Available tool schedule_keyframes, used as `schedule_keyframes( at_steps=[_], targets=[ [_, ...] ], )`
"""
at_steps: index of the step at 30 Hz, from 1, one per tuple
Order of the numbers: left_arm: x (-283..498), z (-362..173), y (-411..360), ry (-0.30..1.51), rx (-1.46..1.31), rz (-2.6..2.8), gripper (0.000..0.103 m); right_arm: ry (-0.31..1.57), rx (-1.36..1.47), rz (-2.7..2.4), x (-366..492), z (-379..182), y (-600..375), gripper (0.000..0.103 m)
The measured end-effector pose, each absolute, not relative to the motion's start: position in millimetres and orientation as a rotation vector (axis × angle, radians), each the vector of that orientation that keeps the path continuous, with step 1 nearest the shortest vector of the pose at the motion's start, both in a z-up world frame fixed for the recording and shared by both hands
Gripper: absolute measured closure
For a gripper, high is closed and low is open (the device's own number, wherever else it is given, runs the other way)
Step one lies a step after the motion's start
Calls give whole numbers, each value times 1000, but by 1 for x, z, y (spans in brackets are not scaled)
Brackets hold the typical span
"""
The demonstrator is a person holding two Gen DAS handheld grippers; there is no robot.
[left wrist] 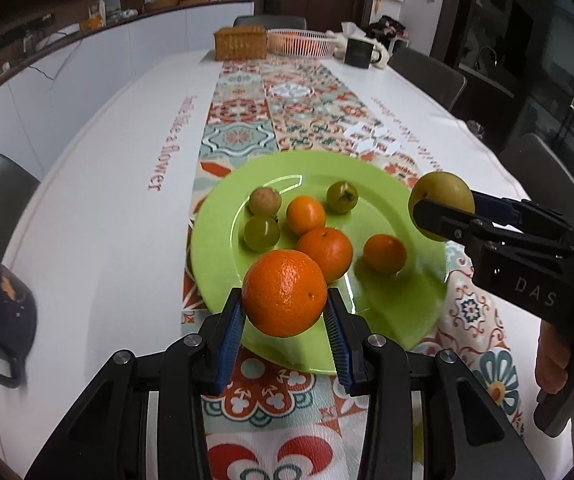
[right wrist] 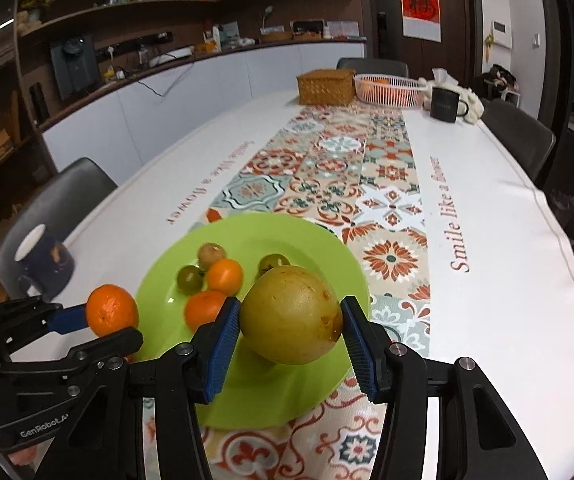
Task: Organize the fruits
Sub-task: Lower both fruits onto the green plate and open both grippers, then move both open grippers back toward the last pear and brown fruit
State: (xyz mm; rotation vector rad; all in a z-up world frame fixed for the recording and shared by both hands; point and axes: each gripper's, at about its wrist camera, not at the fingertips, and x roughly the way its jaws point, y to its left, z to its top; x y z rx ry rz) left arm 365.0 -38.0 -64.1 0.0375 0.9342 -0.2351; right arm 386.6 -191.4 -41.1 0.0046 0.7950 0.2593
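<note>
Both pairs of jaws are clamped on fruit: the left gripper is closed on an orange, its blue pads pressed to the widest part on either side, and the right gripper is closed in the same way on a yellow-green pear. Both fruits are held above the near edge of a green plate. The orange is judged firm, light and slightly springy under its dimpled skin, so the ribbed pads should not slip. The pear is judged heavier, smooth-skinned and easily bruised; only a gentle squeeze across its broadest girth is called for. Brown blemishes can be seen on its skin. On the plate, three smaller oranges and three small green fruits are lying close together, some touching. Beyond it, a patterned runner is laid along a white tablecloth. A dark mug is set to the left. At the far end, a wicker box, a white basket and a black mug are gathered.
</note>
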Motion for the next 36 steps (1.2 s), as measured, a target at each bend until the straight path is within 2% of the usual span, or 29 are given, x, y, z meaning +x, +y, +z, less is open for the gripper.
schedule_keyframes(
  at_steps=[7,9,10,15,22,26,30,33,36],
  targets=[
    [371,-75,-44,957,46,-236,63,827,24,260,403,-55,-193,51],
    [370,-73,-43,945,39,-234,52,816,19,258,401,-54,-192,49],
    [368,-71,-43,935,40,-230,47,799,13,246,398,-51,-193,41],
    [354,-58,-42,887,67,-216,46,736,-1,233,377,-35,-196,38],
    [316,-26,-44,772,111,-219,32,676,-26,222,328,-13,-201,38],
    [292,-8,-48,714,138,-238,26,642,-31,207,299,-1,-206,34],
    [270,7,-50,671,149,-253,23,618,-13,206,272,14,-210,34],
    [255,16,-50,646,152,-262,21,599,-16,204,255,22,-210,28],
    [241,23,-51,624,164,-274,18,577,-27,204,235,30,-210,28]
  ],
)
